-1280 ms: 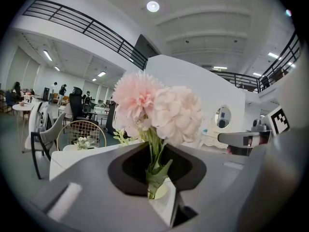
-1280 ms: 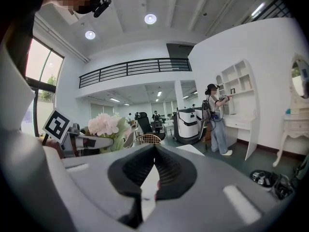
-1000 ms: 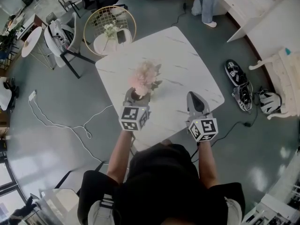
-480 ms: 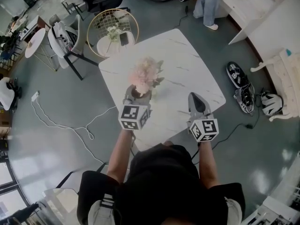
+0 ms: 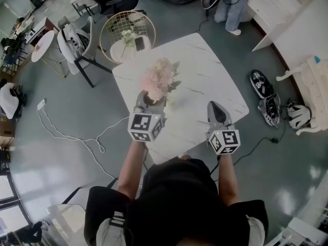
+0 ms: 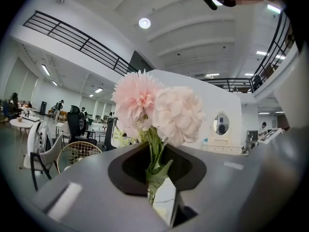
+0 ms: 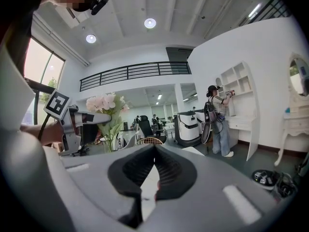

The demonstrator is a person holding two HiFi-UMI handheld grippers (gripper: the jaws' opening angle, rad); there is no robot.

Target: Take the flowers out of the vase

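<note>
The flowers [image 5: 158, 78] are a little bunch of pale pink blooms, sitting upright over the near-left part of the white marble table [image 5: 205, 65]. The left gripper [image 5: 147, 100] has them. In the left gripper view its jaws are pulled in narrow and pinch the green stems [image 6: 153, 151] just under the heads, with a leaf poking out below the grip. We honestly can't make out the vase for sure in any view, so we can't say whether the stem ends are free of it yet.

The right gripper [image 5: 214, 107] hovers over the near-right edge of the table, well apart from the bunch. Its jaws are together with nothing between them, so it isn't doing anything for us right now.

Here's what we reckon could go wrong from here:

- The stems are thin and the blooms look top-heavy. If the pinch isn't square, the bunch could twist or slide down through the jaws.
- A leaf or lower stem could snag on the vase mouth. With nothing steadying the vase, it might drag along or tip over onto the marble.
- One stem might be gripped worse than the others and get left behind.

Further out there's a gold wire chair [image 5: 125, 35] just past the far corner of the table and a cable [image 5: 66, 135] trailing on the floor to the left. Someone is standing by the shelves [image 5: 230, 6], nowhere near us.
</note>
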